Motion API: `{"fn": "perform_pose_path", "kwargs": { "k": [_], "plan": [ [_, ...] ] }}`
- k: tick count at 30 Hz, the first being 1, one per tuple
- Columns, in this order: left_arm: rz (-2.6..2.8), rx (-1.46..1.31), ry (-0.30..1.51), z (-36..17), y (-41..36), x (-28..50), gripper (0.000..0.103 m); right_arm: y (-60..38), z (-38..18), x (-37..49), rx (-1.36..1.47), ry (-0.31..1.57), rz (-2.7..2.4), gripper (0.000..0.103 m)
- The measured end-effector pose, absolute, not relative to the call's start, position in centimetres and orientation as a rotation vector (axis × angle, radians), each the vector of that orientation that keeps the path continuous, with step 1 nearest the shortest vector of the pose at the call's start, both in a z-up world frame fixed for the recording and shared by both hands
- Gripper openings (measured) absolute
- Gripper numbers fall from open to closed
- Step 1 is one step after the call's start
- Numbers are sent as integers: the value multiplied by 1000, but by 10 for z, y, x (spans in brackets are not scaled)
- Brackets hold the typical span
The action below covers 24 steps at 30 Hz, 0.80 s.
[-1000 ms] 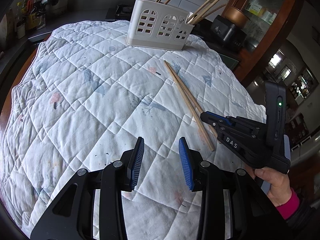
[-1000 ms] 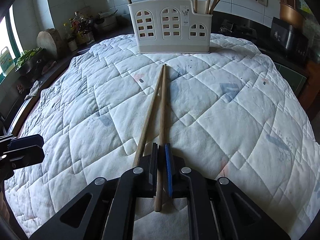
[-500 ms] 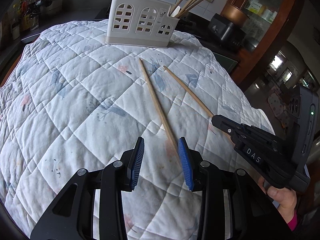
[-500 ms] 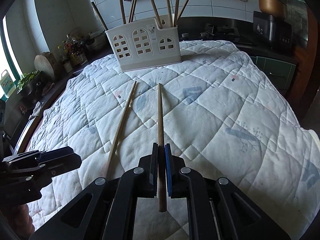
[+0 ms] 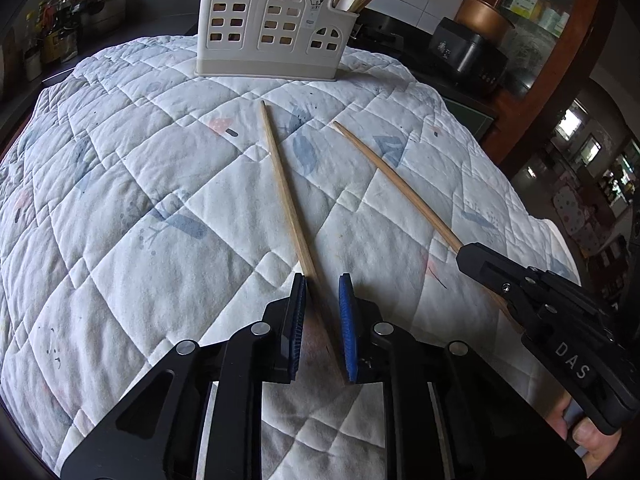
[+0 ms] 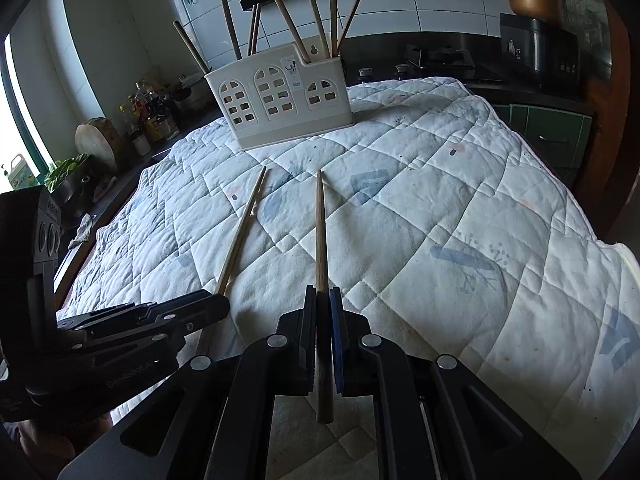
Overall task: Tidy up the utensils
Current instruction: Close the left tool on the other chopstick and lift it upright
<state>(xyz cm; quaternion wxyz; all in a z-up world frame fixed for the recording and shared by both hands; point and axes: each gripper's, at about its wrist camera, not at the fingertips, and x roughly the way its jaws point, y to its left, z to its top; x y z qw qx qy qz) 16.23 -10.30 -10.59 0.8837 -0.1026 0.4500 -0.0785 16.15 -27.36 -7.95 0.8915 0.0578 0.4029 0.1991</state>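
On the quilted worktop (image 5: 120, 240), a utensil caddy (image 5: 272, 36) stands at twelve o'clock. The right gripper (image 6: 323, 300) clamps one chopstick (image 6: 320, 232); the left gripper (image 5: 323, 284), closing, should center the second chopstick (image 5: 286, 196), which lies loose between its jaws.

Both wrist views close above quilt (image 5: 168, 184), angled down toward holder (image 6: 288, 100), sharing both

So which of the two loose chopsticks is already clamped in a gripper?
The right-hand chopstick, pinched in the right gripper. The other chopstick lies on the quilt.
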Motion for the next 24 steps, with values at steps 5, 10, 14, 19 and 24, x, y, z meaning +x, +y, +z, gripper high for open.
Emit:
{"fn": "perform_pose_path", "kwargs": {
  "k": [5,10,14,19,24],
  "plan": [
    [-125,-214,919,-107,-104,162,12,-274,-81,159,118,841,413,7],
    [-98,-178,908,-106,-106,161,6,-272,-78,157,114,837,414,7],
    [-94,-176,878,-94,-96,154,6,-271,-69,153,102,816,416,7],
    [-119,-153,799,-66,-82,144,6,-266,-50,150,63,768,426,7],
    [-163,-80,800,-46,-78,141,6,-261,-27,148,18,712,429,7]
  ]
}}
